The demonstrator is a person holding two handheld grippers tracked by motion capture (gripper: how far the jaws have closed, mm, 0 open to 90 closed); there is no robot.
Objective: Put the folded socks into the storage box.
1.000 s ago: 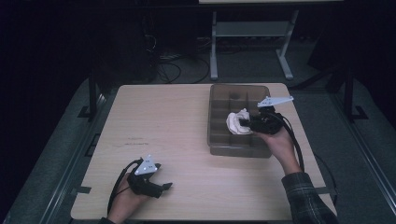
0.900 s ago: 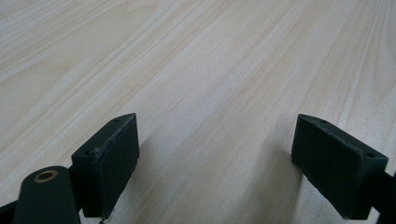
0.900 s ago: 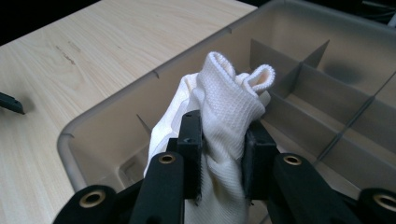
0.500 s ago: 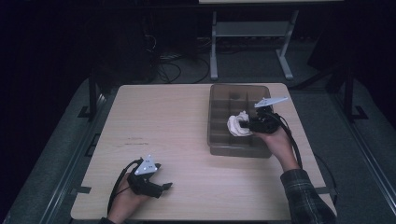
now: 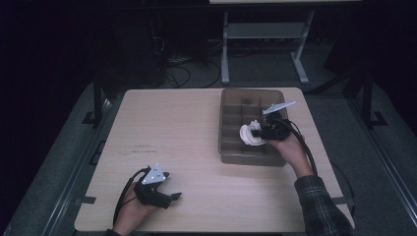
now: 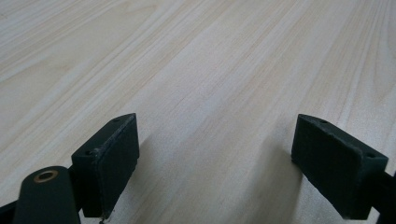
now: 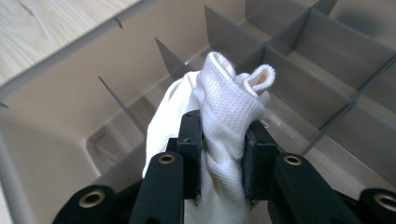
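Note:
A grey divided organizer box [image 5: 231, 105] stands on the right half of the wooden table [image 5: 172, 128]. My right gripper [image 5: 259, 132] hovers over the box's middle compartments, shut on a bunched white knitted cloth [image 5: 248, 134]. In the right gripper view the cloth [image 7: 224, 107] is pinched between the two black pads [image 7: 191, 140] and bulges above them, over the box's dividers [image 7: 289, 60]. My left gripper [image 5: 172, 196] rests near the table's front left edge, open. In the left gripper view its jaws stand wide apart over bare wood [image 6: 210, 93] with nothing between them.
A metal stand [image 5: 265, 44] and cables [image 5: 177, 73] lie on the dark floor beyond the table. The table's left and middle are bare wood. A plaid sleeve [image 5: 322, 206] reaches in from the bottom right.
My right gripper with the white cloth has sunk slightly toward the box and shifted a little nearer. The left gripper has not moved.

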